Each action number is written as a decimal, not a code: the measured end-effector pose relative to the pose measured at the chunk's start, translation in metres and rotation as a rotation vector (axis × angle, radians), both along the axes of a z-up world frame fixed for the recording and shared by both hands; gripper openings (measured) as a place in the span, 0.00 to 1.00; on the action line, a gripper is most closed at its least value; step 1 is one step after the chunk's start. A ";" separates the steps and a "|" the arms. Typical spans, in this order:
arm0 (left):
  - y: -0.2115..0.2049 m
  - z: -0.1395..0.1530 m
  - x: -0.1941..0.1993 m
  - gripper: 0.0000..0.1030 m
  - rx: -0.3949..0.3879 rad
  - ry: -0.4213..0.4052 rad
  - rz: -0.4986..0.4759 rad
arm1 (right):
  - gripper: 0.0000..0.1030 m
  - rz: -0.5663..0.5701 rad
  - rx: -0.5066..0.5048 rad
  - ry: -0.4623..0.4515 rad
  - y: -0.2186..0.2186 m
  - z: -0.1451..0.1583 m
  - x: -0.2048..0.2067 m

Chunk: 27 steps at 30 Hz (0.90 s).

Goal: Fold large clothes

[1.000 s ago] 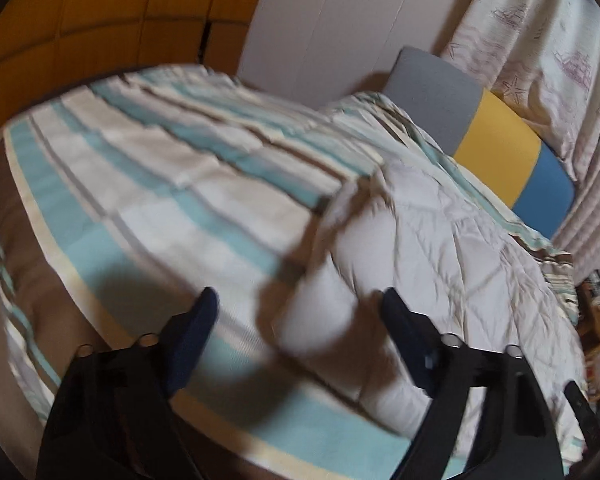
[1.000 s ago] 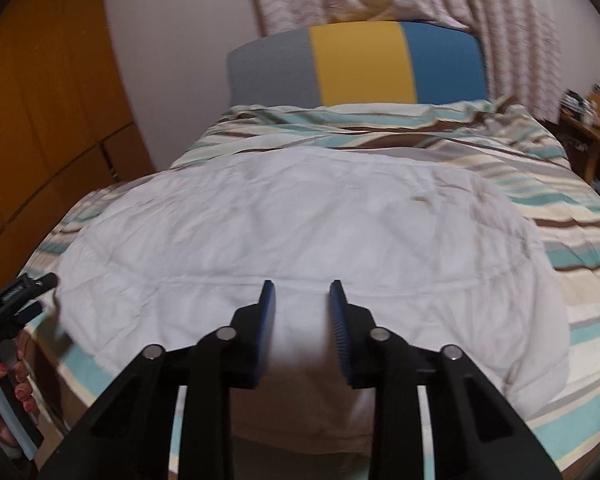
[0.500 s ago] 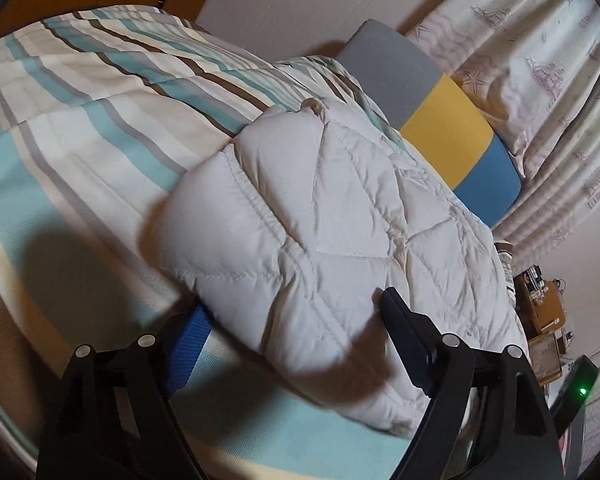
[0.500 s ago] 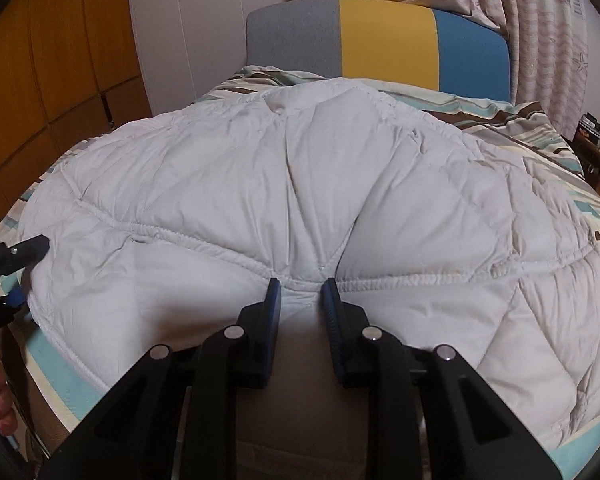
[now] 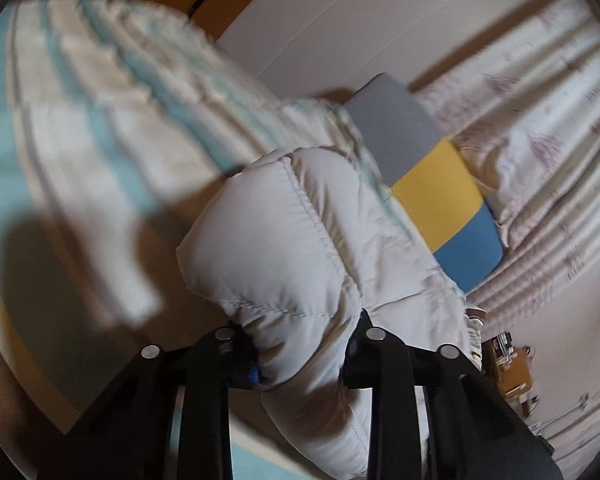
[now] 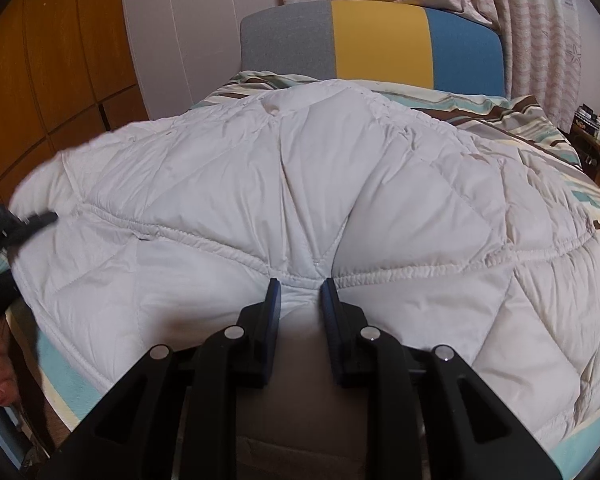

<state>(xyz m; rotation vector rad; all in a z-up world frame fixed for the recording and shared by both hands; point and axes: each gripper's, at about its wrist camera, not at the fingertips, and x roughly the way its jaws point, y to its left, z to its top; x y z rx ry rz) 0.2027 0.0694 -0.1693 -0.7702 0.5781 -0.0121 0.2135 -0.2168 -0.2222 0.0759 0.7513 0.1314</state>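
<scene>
Headboard point(image 6: 380, 40) sharp right wrist; left tool point(image 5: 304, 360) pinching quilt point(image 5: 284, 240).

Light: dim, warm indoor.
Blur: left wrist view smeared, worst on the striped bedspread point(image 5: 100, 128) left of the left claw point(image 5: 300, 360).
Sharpness: right wrist view crisp.
Edges: fisheye bending, black corners.
Shadows: dark beneath both claws.

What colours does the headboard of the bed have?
The headboard has grey, yellow and blue panels, clearest in the right wrist view.
</scene>
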 end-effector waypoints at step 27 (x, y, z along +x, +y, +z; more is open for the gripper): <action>-0.194 0.112 -0.036 0.25 0.598 -0.495 -0.449 | 0.52 -0.536 0.076 -0.059 -0.191 0.048 -0.111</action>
